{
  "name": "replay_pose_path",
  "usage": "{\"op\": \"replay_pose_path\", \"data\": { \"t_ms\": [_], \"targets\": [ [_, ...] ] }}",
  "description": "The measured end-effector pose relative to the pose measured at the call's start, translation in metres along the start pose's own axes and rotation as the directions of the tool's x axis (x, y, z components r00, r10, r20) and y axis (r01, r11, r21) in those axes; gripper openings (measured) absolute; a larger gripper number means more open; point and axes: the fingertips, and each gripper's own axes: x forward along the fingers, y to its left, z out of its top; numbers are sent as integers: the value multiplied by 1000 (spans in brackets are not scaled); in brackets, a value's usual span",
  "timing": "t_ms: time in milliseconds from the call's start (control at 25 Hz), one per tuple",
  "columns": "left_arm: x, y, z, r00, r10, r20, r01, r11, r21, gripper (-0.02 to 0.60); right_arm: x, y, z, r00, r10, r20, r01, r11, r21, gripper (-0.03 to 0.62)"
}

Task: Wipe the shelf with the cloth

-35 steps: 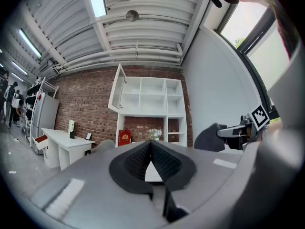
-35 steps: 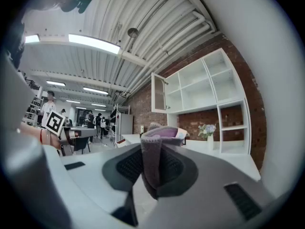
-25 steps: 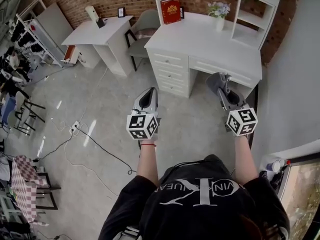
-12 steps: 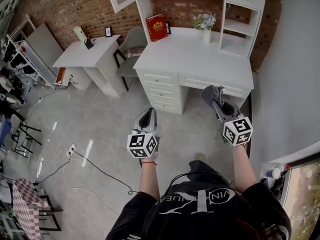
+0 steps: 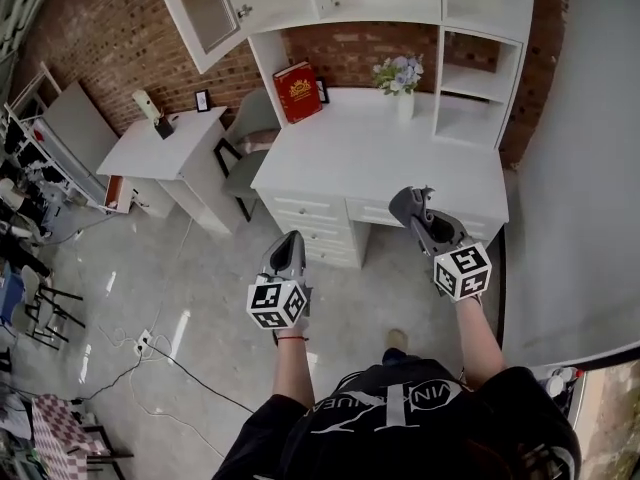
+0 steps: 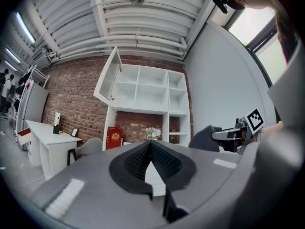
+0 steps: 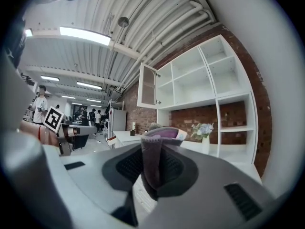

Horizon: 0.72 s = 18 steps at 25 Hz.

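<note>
I am holding my left gripper (image 5: 289, 240) with its fingers together and empty over the grey floor (image 5: 190, 308), before the white desk (image 5: 400, 158). One red book (image 5: 298, 92), its gold lettering unreadable, and one flower vase (image 5: 402, 76) are standing there. The fingers of my right gripper (image 5: 418, 211) are clamping the grey-purple cloth (image 7: 152, 161), apart from the white shelf (image 5: 470, 118).

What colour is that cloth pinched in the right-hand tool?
Dark grey with a purple tinge; the cloth shows best in the right gripper view.
</note>
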Motion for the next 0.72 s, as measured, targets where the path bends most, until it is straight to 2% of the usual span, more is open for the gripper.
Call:
{"op": "replay_pose_path", "data": {
  "t_ms": [360, 720],
  "targets": [
    [125, 3, 10, 1000, -19, 23, 19, 1000, 4, 12, 74, -93, 14, 1000, 15, 8, -15, 1000, -21, 77],
    [203, 9, 15, 999, -22, 42, 21, 1000, 12, 12, 135, -144, 21, 999, 52, 11, -51, 997, -57, 77]
  ]
}}
